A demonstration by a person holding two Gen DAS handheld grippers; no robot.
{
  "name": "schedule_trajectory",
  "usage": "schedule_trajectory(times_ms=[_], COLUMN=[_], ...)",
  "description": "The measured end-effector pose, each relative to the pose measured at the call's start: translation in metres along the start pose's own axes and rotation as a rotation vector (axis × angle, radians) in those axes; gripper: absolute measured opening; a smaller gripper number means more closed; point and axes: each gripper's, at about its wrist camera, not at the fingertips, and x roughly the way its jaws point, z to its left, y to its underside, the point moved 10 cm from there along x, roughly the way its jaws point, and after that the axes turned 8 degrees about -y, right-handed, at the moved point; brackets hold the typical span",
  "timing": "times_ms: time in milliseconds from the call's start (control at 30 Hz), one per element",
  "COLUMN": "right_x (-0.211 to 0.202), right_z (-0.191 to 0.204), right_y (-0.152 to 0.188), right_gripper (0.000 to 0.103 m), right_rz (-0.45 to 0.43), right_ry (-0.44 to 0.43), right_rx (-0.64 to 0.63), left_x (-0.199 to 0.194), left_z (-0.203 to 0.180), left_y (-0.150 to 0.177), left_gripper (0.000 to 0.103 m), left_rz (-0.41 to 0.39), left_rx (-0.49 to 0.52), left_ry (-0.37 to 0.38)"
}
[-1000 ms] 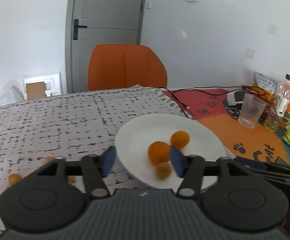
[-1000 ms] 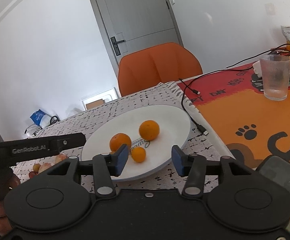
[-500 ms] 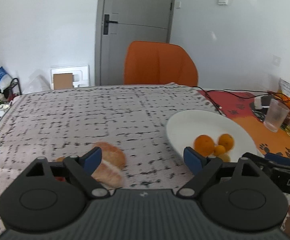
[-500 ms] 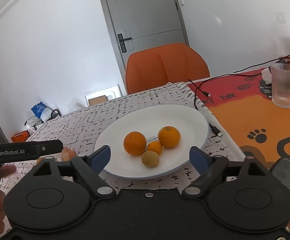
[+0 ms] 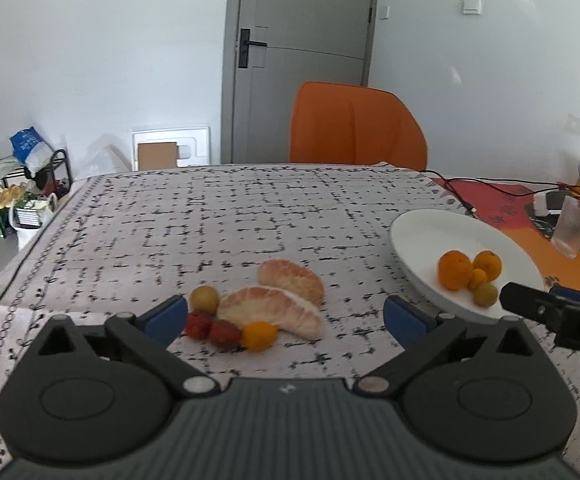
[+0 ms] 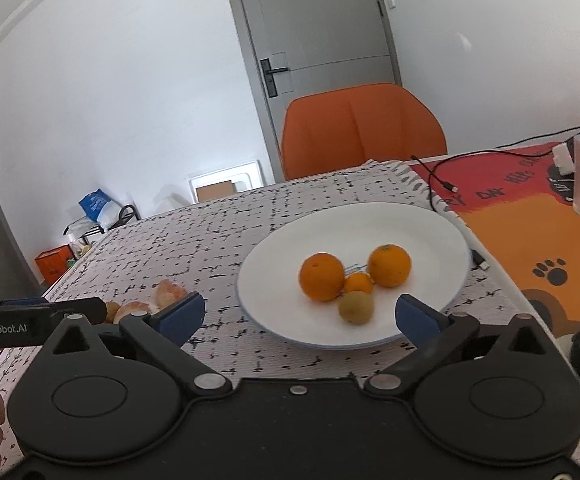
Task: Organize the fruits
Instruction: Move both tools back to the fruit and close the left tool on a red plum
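Fruit lies in two groups on the patterned tablecloth [image 5: 250,216]: two oranges [image 6: 322,276], a small orange and a yellow-green fruit on the white plate [image 6: 430,232] near its right edge, and pomelo segments [image 5: 274,310] with small fruits toward the near edge. The left gripper [image 5: 282,316] and right gripper [image 6: 300,314] are both opening wide, grasping nothing.

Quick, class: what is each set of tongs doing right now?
Left tongs: opening, holding nothing.
Right tongs: opening, holding nothing.
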Motion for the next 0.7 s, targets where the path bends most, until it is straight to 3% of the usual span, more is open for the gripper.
schedule_trajectory(times_ms=[467, 700], right_x=[0.010, 0.017], right_z=[0.039, 0.058], right_y=[0.006, 0.009], right_gripper=[0.103, 0.103], right_rz=[0.026, 0.038], right_ry=[-0.063, -0.101], right_rx=[-0.058, -0.081], left_x=[-0.001, -0.002], left_z=[0.042, 0.054], left_y=[0.018, 0.018], left_gripper=[0.103, 0.102], left_rz=[0.046, 0.016], left_rx=[-0.100, -0.116], left_ry=[-0.001, -0.007])
